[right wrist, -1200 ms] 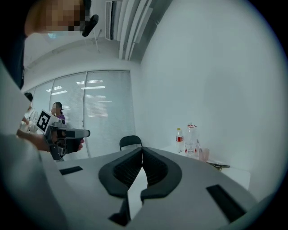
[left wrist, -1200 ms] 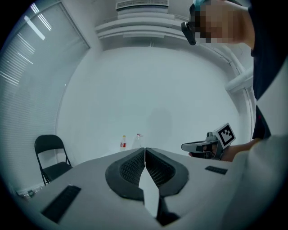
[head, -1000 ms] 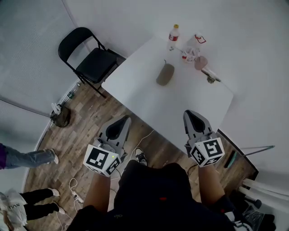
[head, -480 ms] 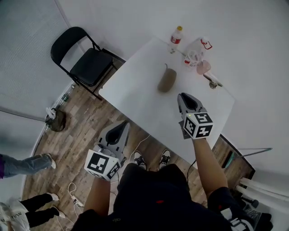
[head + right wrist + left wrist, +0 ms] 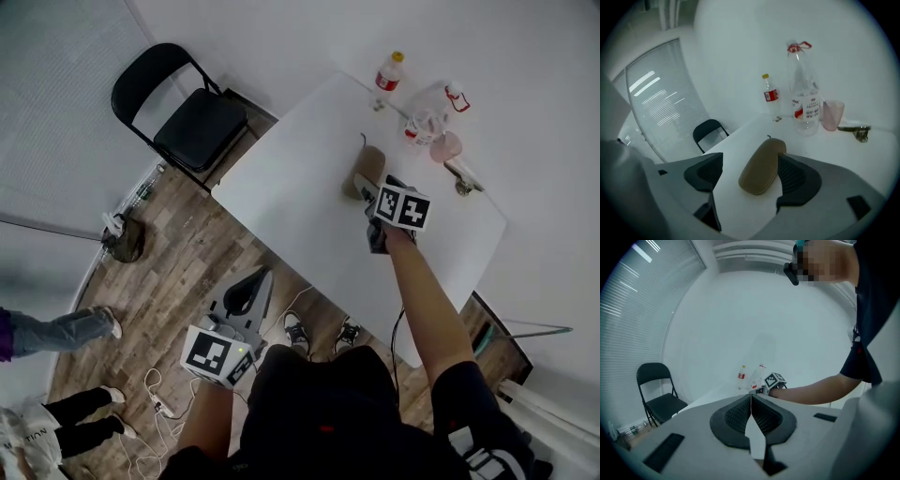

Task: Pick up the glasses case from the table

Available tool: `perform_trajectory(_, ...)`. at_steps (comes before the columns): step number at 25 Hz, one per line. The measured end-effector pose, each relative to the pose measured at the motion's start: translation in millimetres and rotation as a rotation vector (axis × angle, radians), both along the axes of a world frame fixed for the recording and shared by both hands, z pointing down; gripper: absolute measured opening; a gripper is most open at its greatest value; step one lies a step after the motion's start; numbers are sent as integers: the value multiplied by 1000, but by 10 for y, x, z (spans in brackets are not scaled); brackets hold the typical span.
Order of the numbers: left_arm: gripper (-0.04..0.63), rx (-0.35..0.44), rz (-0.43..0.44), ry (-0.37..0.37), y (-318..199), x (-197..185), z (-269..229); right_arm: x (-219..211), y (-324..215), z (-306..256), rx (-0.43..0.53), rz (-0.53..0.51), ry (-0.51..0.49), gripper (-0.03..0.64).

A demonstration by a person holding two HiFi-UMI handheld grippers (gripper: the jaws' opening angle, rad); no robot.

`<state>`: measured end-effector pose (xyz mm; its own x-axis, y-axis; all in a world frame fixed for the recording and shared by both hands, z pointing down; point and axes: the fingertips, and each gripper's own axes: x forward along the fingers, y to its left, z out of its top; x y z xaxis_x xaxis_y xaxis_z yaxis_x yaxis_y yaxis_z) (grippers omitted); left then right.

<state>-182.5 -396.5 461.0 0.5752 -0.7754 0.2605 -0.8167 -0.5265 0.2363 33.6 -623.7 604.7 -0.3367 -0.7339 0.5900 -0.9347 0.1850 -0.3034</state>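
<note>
The tan, oblong glasses case [image 5: 373, 161] [image 5: 761, 166] lies on the white table [image 5: 300, 187], toward its far side. My right gripper [image 5: 364, 187] [image 5: 750, 158] reaches over the table and its jaws are opening, one on each side of the case's near end. The left pad stands clear of the case; the right pad [image 5: 791, 174] is close beside it. My left gripper [image 5: 247, 289] [image 5: 751, 397] hangs over the wooden floor in front of the table, jaws shut and empty.
Behind the case stand a small red-labelled bottle [image 5: 387, 73] [image 5: 770, 96], a large clear bottle [image 5: 431, 111] [image 5: 805, 103], a pink cup [image 5: 444, 147] [image 5: 832, 115] and a metal object [image 5: 462, 178]. A black folding chair [image 5: 192, 117] stands left of the table. Cables [image 5: 155, 398] lie on the floor.
My right gripper swung forward and down from near my body to the glasses case, and its jaws went from shut to spread. The left gripper sank a little.
</note>
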Motion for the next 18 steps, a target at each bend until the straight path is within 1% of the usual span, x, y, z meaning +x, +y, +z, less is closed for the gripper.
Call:
perform_trajectory(2,23,-12,-6,-8,-31,-35,77,78,-203,161,-48,34,7,358)
perform_trajectory(5,23,-32,-22,-16,-91,-84,168,118,-423,378,-110,50,33,382)
perform_trajectory(10,23,-57,-27,-24,-200,-102,315,173,-638,745,-241,60,63,408)
perform_trajectory(12,23,-64,-33,-25,-217,-124,353,159,-694,853,-280,66,50,419)
perform_trajectory(13,23,-68,-37,-25,-220,-140,370,136,-713,891,-297,68,46,419)
perform_trajectory(15,23,-73,-46,-27,-214,-172,387,90,-740,952,-317,68,71,422)
perform_trajectory(18,23,-79,-59,-29,-170,-206,385,59,-755,984,-317,67,101,422)
